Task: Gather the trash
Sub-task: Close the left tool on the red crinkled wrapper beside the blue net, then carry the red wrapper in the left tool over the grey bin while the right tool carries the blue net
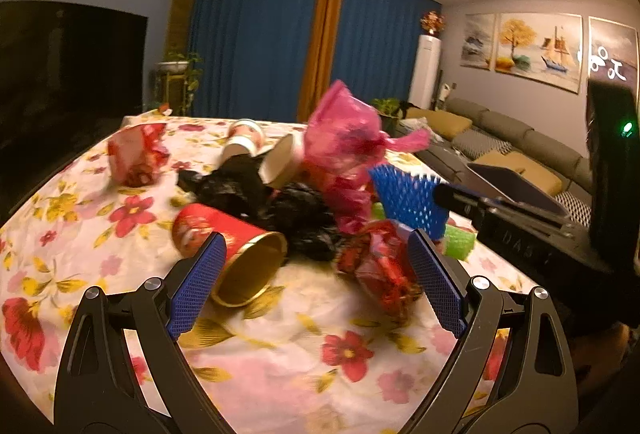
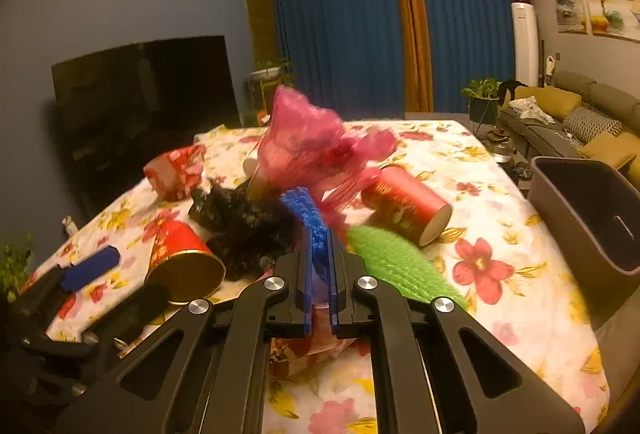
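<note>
Trash lies piled on a floral-cloth table. My right gripper is shut on a blue foam net, which also shows in the left wrist view; a pink plastic bag rises just beyond it. My left gripper is open and empty, hovering between a red paper cup with gold inside and a crumpled red wrapper. A black plastic bag lies behind. A green foam net lies to the right of my right gripper.
A dark bin stands at the table's right edge. Another red cup, a red wrapper and white paper cups lie around the pile. A TV stands on the left and a sofa on the right.
</note>
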Action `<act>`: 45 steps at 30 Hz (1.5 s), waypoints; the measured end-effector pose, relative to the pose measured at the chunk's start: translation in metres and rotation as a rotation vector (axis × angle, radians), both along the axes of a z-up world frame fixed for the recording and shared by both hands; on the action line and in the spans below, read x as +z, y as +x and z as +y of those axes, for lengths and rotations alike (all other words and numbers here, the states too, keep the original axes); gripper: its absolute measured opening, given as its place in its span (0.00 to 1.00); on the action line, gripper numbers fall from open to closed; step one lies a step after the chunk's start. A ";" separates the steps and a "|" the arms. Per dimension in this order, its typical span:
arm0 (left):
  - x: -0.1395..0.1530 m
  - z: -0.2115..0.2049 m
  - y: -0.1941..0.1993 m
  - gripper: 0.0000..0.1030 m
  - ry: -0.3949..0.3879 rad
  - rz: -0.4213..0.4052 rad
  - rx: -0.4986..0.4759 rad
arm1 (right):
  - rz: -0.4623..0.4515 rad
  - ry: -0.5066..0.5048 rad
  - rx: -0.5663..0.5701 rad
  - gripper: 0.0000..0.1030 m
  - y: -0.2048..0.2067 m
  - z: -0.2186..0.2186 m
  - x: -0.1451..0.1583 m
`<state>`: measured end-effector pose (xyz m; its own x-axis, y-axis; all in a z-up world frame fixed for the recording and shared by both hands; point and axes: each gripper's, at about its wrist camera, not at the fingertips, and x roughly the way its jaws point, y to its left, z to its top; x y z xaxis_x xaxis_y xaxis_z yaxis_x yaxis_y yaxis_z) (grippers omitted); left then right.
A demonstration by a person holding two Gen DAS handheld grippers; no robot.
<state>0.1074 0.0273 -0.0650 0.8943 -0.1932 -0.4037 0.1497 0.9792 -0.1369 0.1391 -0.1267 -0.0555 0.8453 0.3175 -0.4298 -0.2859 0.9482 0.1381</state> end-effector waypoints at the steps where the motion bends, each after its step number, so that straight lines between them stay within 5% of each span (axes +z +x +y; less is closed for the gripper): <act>1: 0.000 -0.004 0.002 0.88 0.003 0.001 -0.009 | -0.007 0.006 -0.009 0.07 -0.002 -0.003 0.002; 6: -0.006 -0.031 0.021 0.81 0.046 0.041 -0.057 | -0.049 0.046 -0.052 0.07 -0.016 -0.025 0.014; 14: -0.023 -0.046 0.056 0.45 0.024 0.221 -0.154 | -0.086 0.074 -0.078 0.07 -0.035 -0.052 0.024; 18: -0.027 -0.052 0.060 0.21 0.025 0.244 -0.199 | -0.089 0.082 -0.084 0.07 -0.041 -0.061 0.026; 22: -0.027 -0.052 0.058 0.10 0.008 0.230 -0.221 | -0.092 0.089 -0.083 0.07 -0.048 -0.068 0.029; 35: 0.013 -0.026 0.018 0.08 -0.018 0.061 -0.103 | -0.133 0.122 -0.033 0.07 -0.062 -0.071 0.055; 45: 0.044 -0.038 0.013 0.08 -0.022 -0.012 -0.128 | -0.185 0.107 -0.020 0.07 -0.068 -0.075 0.083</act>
<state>0.1203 -0.0102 -0.0213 0.8665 -0.3144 -0.3877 0.2746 0.9489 -0.1559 0.0714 -0.2016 0.0276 0.9133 0.3349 -0.2315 -0.2966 0.9369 0.1853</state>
